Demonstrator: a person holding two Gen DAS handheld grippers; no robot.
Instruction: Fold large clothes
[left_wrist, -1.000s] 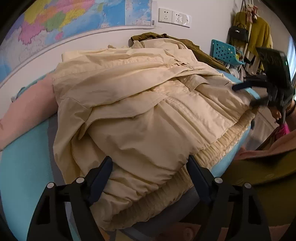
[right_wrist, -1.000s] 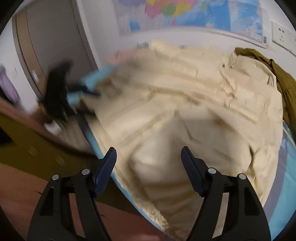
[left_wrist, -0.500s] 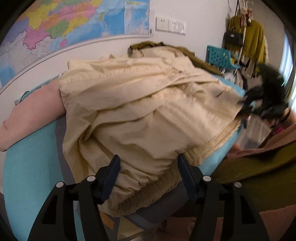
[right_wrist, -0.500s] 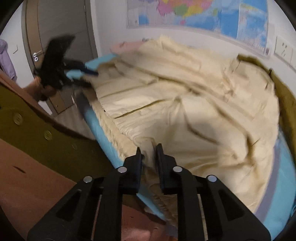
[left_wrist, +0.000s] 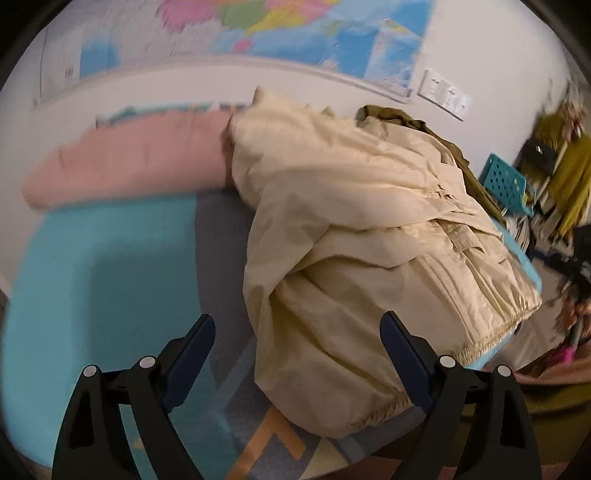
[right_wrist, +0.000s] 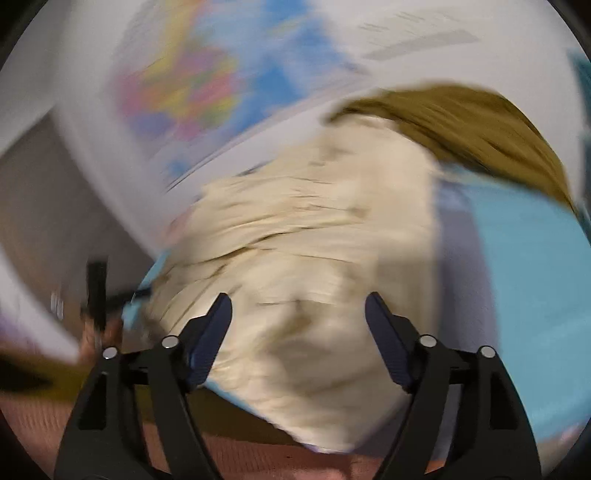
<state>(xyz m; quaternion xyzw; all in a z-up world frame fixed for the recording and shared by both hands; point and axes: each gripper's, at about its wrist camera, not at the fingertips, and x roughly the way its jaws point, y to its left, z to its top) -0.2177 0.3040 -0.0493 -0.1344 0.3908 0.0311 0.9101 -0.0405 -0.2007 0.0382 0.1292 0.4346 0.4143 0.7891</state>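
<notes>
A large cream jacket (left_wrist: 362, 236) lies bunched on the blue-and-grey bed (left_wrist: 96, 280), its elastic hem at the near right edge. My left gripper (left_wrist: 297, 350) is open and empty, just in front of the jacket's near left corner. My right gripper (right_wrist: 297, 332) is open and empty, hovering over the jacket (right_wrist: 306, 266) near the bed's front edge; this view is badly blurred. The right gripper also shows dimly at the far right of the left wrist view (left_wrist: 576, 266), and the left gripper at the left of the right wrist view (right_wrist: 98, 291).
An olive garment (left_wrist: 443, 147) lies behind the jacket against the wall; it also shows in the right wrist view (right_wrist: 472, 125). A pink pillow (left_wrist: 125, 162) lies at the bed's far left. A teal basket (left_wrist: 504, 184) and hanging clothes (left_wrist: 565, 173) stand to the right.
The right gripper, shut on the jacket's hem half a second ago, has opened and let go. Both grippers have swung fast; the left view turned leftward. The jacket now lies more bunched to the right.
</notes>
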